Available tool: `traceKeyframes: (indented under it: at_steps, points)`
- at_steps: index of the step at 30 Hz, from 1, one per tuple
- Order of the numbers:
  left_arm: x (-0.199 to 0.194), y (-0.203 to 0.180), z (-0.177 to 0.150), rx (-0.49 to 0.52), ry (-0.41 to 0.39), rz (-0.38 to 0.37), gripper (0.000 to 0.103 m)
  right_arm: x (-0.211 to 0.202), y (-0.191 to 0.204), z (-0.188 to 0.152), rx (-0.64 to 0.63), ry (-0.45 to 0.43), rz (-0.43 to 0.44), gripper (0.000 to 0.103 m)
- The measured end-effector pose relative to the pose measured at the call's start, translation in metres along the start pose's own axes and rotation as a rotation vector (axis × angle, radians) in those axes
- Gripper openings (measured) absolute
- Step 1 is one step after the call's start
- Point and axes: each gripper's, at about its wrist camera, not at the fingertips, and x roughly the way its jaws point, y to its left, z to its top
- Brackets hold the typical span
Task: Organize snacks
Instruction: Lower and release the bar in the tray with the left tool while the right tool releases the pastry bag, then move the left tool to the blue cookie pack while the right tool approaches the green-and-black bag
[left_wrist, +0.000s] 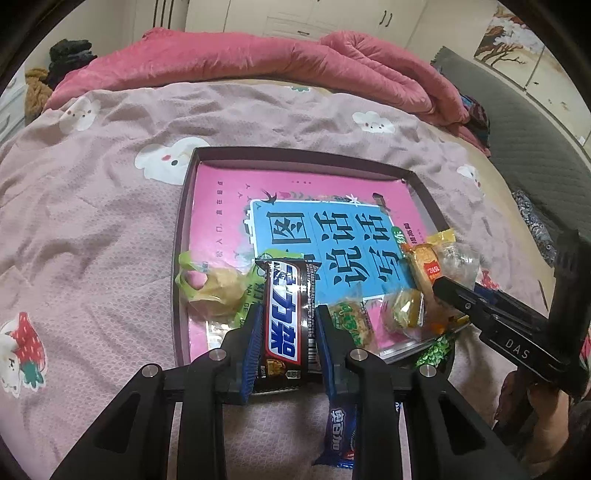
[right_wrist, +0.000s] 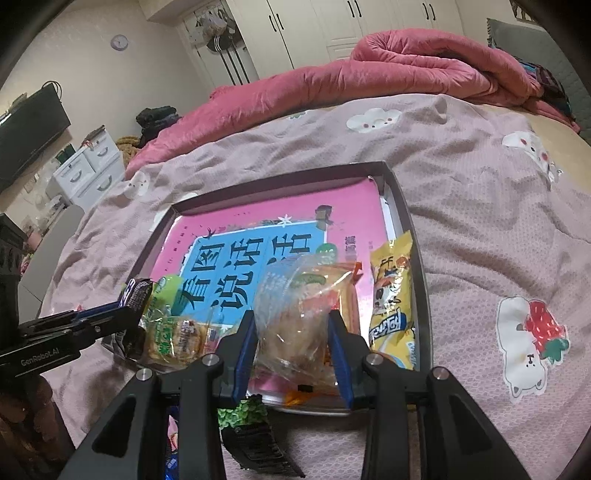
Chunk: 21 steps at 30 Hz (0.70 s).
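Note:
A dark-rimmed tray (left_wrist: 295, 152) lined with a pink and blue book lies on the bed. My left gripper (left_wrist: 290, 314) is shut on a black chocolate bar (left_wrist: 286, 295) with blue lettering, held over the tray's near left edge. My right gripper (right_wrist: 291, 318) is shut on a clear packet (right_wrist: 295, 295) with a pale pastry inside, over the tray's near right part. In the left wrist view the right gripper (left_wrist: 448, 290) comes in from the right. The right wrist view shows the left gripper (right_wrist: 122, 314) and its chocolate bar (right_wrist: 135, 291) at the left.
Inside the tray lie a green-wrapped pastry (left_wrist: 218, 288), a green biscuit packet (left_wrist: 349, 317), an orange packet (left_wrist: 424, 269) and a yellow packet (right_wrist: 393, 302). A blue cookie packet (left_wrist: 340, 432) and a green packet (right_wrist: 243, 410) rest on the pink bedspread (left_wrist: 110, 221). A red quilt (left_wrist: 258, 55) is bunched behind.

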Motion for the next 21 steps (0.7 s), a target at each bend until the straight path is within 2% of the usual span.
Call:
traceKeyframes:
  at_steps: [10, 13, 17, 21]
  points:
    - [0.0, 0.004, -0.001, -0.012, 0.002, -0.003, 0.029, -0.004, -0.003, 0.0, 0.011, -0.008, -0.016, 0.039]
    - [-0.001, 0.005, -0.001, -0.018, 0.002, -0.009, 0.032, -0.008, -0.004, 0.0, 0.014, -0.015, -0.025, 0.039]
    - [-0.01, 0.006, -0.002, -0.03, -0.015, -0.021, 0.052, -0.02, -0.005, -0.001, 0.013, -0.04, -0.03, 0.041]
    - [-0.025, 0.002, -0.006, -0.027, -0.041, -0.045, 0.059, -0.036, -0.003, -0.007, 0.009, -0.07, -0.001, 0.05]
